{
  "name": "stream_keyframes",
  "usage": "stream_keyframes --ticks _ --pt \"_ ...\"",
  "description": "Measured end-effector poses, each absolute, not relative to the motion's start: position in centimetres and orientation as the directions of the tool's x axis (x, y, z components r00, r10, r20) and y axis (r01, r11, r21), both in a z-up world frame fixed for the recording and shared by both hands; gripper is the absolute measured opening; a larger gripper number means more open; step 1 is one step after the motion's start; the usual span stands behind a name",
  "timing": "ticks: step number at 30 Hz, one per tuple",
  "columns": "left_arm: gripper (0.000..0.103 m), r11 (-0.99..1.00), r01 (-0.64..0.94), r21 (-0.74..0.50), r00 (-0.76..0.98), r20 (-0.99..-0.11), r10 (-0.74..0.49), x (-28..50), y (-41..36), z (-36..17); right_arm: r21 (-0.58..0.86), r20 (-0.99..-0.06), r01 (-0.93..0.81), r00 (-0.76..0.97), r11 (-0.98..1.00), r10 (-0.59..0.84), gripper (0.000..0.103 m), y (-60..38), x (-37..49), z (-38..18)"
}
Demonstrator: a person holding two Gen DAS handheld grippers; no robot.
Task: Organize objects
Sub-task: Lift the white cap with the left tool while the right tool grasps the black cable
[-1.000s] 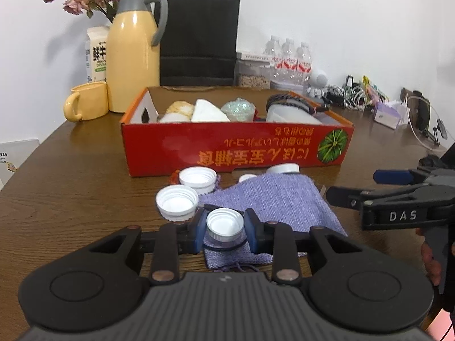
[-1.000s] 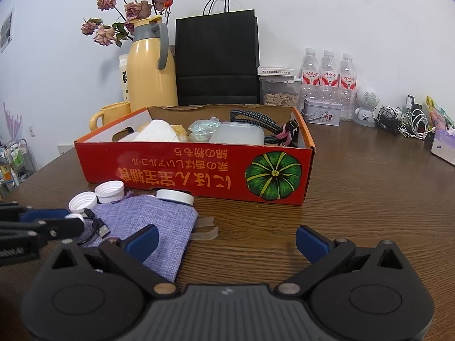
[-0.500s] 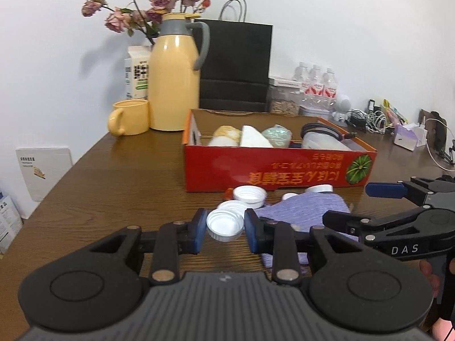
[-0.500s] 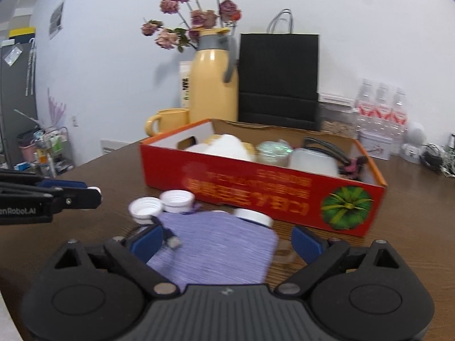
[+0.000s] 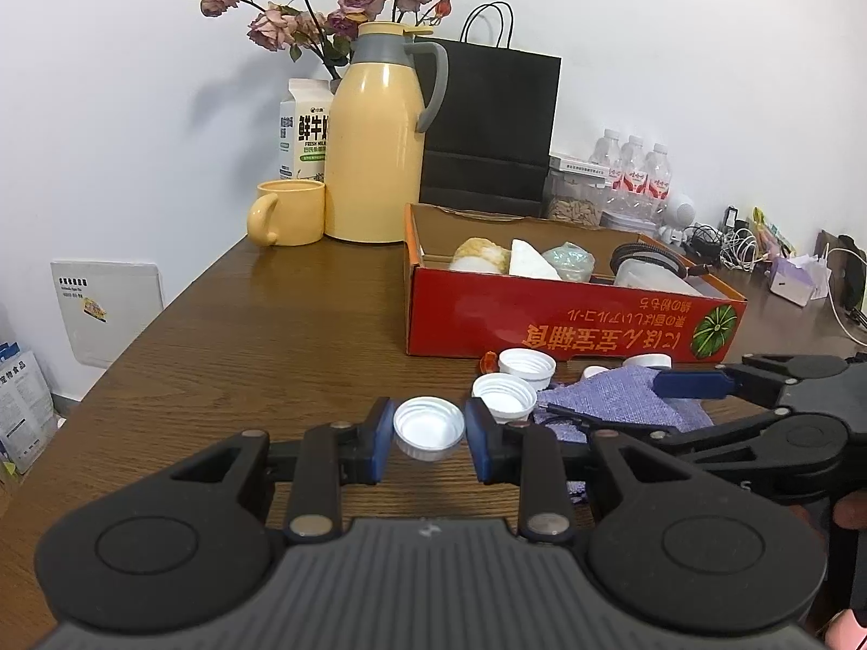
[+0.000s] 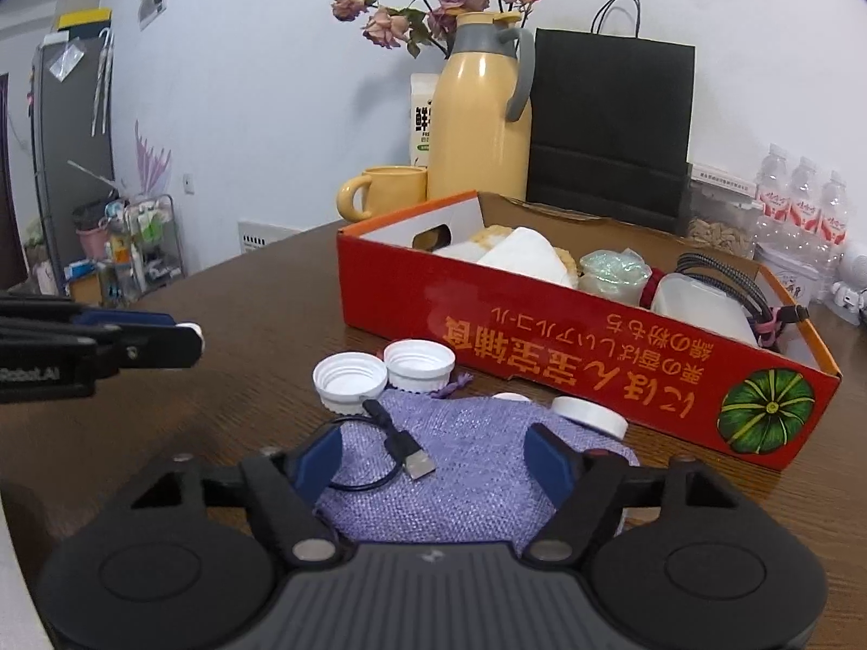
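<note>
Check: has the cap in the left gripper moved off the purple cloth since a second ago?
Yes. The left gripper carried the cap leftward; it is now over bare table, left of the purple cloth, farther from the red box.

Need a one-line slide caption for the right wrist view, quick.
Right gripper closing its fingers around a purple pouch and black cable before the red box.
</note>
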State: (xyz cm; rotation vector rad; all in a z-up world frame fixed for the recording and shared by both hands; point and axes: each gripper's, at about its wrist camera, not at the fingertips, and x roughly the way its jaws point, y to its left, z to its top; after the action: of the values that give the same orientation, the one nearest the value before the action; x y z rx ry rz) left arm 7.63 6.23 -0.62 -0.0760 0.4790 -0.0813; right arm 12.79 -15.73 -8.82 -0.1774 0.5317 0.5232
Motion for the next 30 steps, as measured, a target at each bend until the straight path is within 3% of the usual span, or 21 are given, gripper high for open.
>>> stream_keyframes --ticks 4,8,12,20,30 --pt "0.029 0.993 0.058 -0.1 0.882 -0.46 -0.098 7.6 6.5 -0.8 -0.029 -0.526 -0.534 0.727 0.845 0.442 0.041 -15.5 13.2 -8.5" --pt "0.029 0.993 0.058 -0.107 0.883 -0.459 -0.101 7.6 6.6 -1.0 -0.032 -0.537 -0.554 0.712 0.832 0.453 0.038 -15.1 13.5 -8.6" --pt "0.029 0.992 0.056 -0.112 0.883 -0.458 -0.101 7.7 6.9 -1.0 -0.052 -0.551 -0.596 0.686 0.801 0.475 0.021 -14.1 13.6 -8.7" --pt "0.029 0.992 0.058 -0.116 0.883 -0.457 -0.105 7.7 7.0 -1.1 -0.016 -0.595 -0.626 0.633 0.78 0.496 0.014 -13.7 14.4 -9.1" --pt "0.029 0.99 0.079 -0.113 0.89 -0.44 -0.121 8.7 6.0 -0.1 -0.021 -0.514 -0.598 0.694 0.801 0.504 0.013 -15.3 13.3 -7.4"
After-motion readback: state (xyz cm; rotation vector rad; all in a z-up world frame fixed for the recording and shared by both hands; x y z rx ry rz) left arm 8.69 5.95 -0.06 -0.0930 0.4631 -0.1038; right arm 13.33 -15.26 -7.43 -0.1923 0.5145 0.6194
